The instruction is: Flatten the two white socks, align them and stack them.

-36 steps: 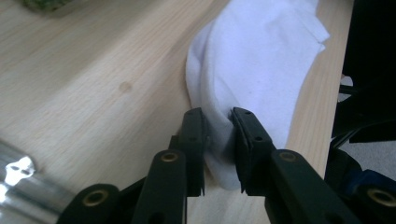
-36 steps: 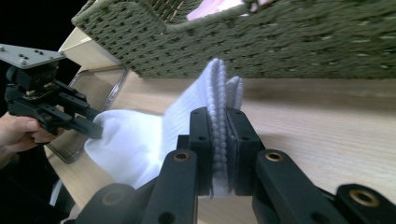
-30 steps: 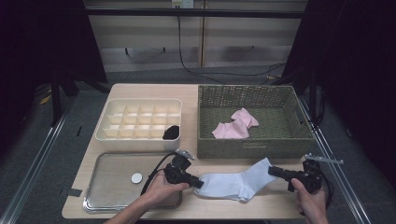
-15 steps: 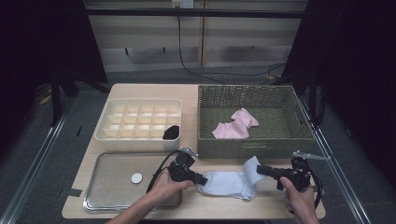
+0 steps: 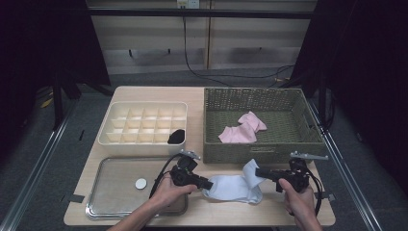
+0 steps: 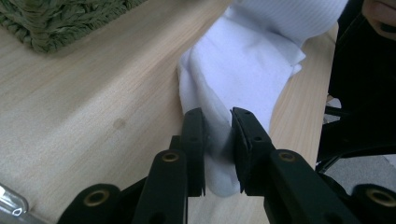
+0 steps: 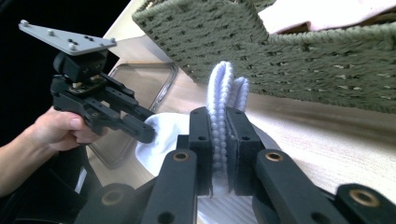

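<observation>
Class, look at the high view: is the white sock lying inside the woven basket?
No, the white sock lies on the table in front of the woven basket.

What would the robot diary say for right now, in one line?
left claw: shut on white sock toe | right claw: shut on its cuff, lifted | sock: on table before green basket

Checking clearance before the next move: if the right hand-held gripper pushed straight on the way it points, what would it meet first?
Probably the left hand-held gripper, across the white sock that both hold; depth is uncertain.
</observation>
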